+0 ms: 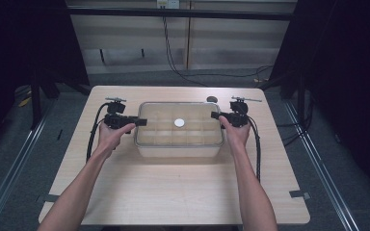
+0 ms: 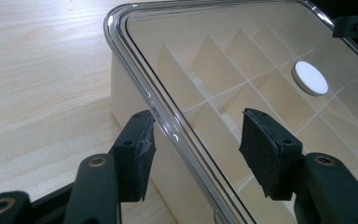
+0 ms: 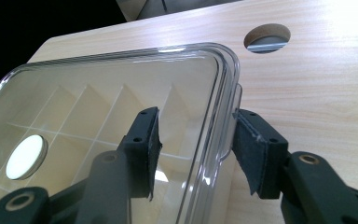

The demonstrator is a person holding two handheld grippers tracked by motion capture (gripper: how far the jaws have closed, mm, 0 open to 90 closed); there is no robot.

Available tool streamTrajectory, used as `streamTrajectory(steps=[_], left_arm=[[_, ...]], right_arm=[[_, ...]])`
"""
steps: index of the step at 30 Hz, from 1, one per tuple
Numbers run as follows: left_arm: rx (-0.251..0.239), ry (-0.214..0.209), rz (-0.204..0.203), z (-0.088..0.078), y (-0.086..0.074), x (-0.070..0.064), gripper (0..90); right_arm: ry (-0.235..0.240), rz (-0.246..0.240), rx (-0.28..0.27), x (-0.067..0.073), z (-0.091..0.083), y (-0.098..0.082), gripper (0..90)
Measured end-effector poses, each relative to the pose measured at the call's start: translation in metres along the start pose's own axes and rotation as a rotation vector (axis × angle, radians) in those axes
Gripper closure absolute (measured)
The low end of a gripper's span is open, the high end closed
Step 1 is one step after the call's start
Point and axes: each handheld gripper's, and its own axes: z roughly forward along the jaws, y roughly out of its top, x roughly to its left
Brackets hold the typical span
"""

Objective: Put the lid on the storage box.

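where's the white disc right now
In the high view the white disc sits at the middle of the clear lid on the divided box, midway between the left claw and the right claw.

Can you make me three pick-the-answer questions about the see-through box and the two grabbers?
1. Where does the white disc sit?
A) middle of the clear lid
B) bare table
C) floor

2. How many round holes are in the table?
A) one
B) three
C) five

3. How do the left gripper jaws stand?
A) apart, astride the lid's rim
B) shut tight
C) holding the disc

Answers: 1 A, the disc sits mid-lid. 2 A, one hole lies behind the divided box. 3 A, the rim runs between the spread jaws.
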Motion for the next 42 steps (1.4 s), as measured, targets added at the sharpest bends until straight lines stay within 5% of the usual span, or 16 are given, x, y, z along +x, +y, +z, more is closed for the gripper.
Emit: streamTrajectory(steps=[9,13,17,22,31,42], left_arm=[[-0.004,0.015,0.008,-0.002,-0.002,-0.001,40.2],[-0.021,0.004,0.008,-0.007,-0.006,-0.001,38.9],[-0.037,0.0,0.001,-0.012,-0.007,0.0,41.1],[-0.031,0.009,0.062,-0.019,-0.006,-0.009,45.6],[-0.051,-0.009,0.108,-0.033,-0.014,-0.022,52.0],[-0.093,-0.05,0.086,-0.054,-0.029,-0.028,44.4]], right_arm=[[-0.031,-0.041,-0.001,0.002,0.0,0.001,45.4],[0.025,0.027,-0.016,-0.005,-0.008,-0.002,42.5],[0.026,0.017,-0.023,-0.005,-0.015,-0.003,41.8],[0.053,-0.024,-0.031,-0.004,-0.028,-0.002,46.1],[0.106,-0.113,-0.04,0.009,-0.048,-0.008,47.3],[0.142,-0.155,-0.067,0.017,-0.075,-0.022,45.8]])
